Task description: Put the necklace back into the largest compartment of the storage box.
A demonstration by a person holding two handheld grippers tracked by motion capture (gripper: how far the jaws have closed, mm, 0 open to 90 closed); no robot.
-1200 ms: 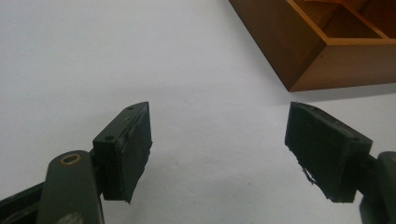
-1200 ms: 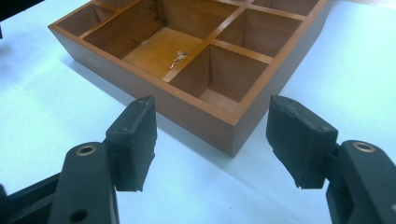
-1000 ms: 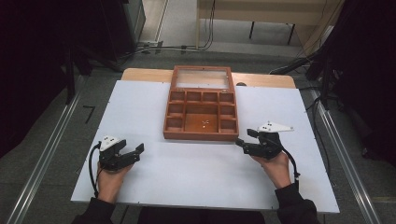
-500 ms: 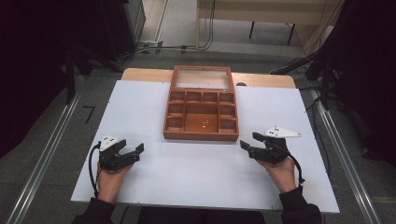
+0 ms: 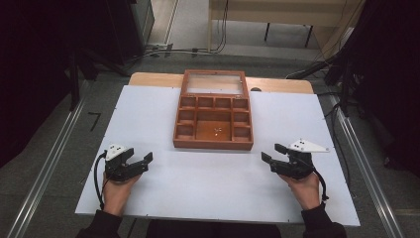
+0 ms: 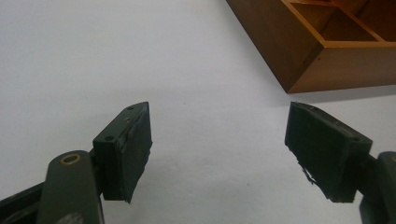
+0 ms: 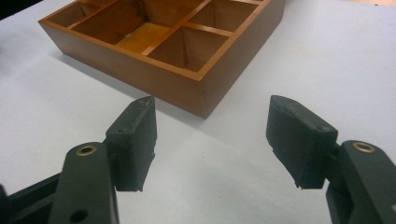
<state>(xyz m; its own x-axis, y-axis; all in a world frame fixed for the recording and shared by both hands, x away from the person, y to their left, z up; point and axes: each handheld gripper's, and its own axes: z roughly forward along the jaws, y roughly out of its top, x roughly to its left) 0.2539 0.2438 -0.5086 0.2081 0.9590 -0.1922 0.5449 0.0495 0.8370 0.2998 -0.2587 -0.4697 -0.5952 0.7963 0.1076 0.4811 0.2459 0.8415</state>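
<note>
The wooden compartment box [image 5: 213, 117], lid raised at its far edge, sits ahead of and between both tongs on the white surface [image 5: 148, 114]. The left tongs [image 5: 140, 163] and right tongs [image 5: 271, 154] rest spread and empty, well short of it. Likely the starting pose; next, one tongs must reach forward to the box.
</note>
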